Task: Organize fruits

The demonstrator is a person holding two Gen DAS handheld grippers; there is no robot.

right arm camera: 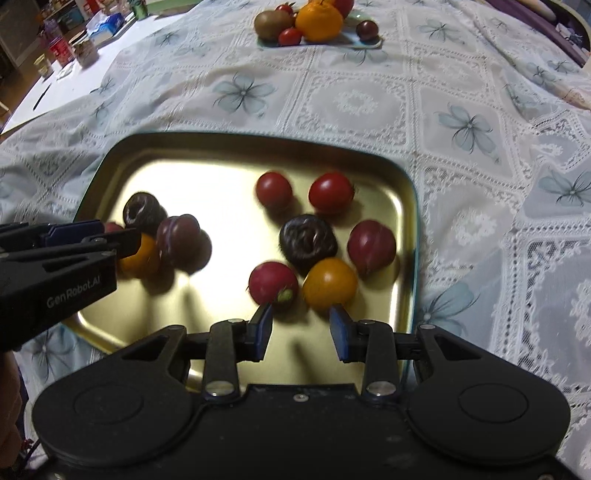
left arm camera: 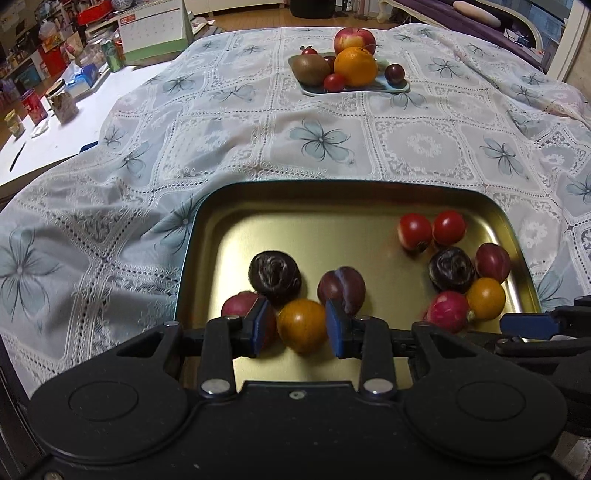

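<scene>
A gold metal tray (left arm camera: 332, 206) (right arm camera: 221, 155) lies on the lace tablecloth with several small fruits in it. My left gripper (left arm camera: 295, 323) is open, its pads either side of an orange-yellow tomato (left arm camera: 301, 325) (right arm camera: 140, 254), beside a purple plum (left arm camera: 341, 284) (right arm camera: 181, 240), a dark wrinkled fruit (left arm camera: 274, 277) and a red fruit (left arm camera: 240, 304). My right gripper (right arm camera: 301, 325) is open and empty, just short of an orange tomato (right arm camera: 330, 283) and a red radish (right arm camera: 273, 282). Two red tomatoes (right arm camera: 273, 190) (right arm camera: 330, 192), a dark fruit (right arm camera: 307, 238) and a red plum (right arm camera: 371, 245) lie beyond.
A pale blue plate (left arm camera: 395, 88) (right arm camera: 365, 43) at the far end holds an orange (left arm camera: 355, 66), a kiwi (left arm camera: 310, 69), an apple (left arm camera: 354, 38) and small tomatoes. Cans, boxes and a calendar (left arm camera: 155, 29) stand on the white table at far left.
</scene>
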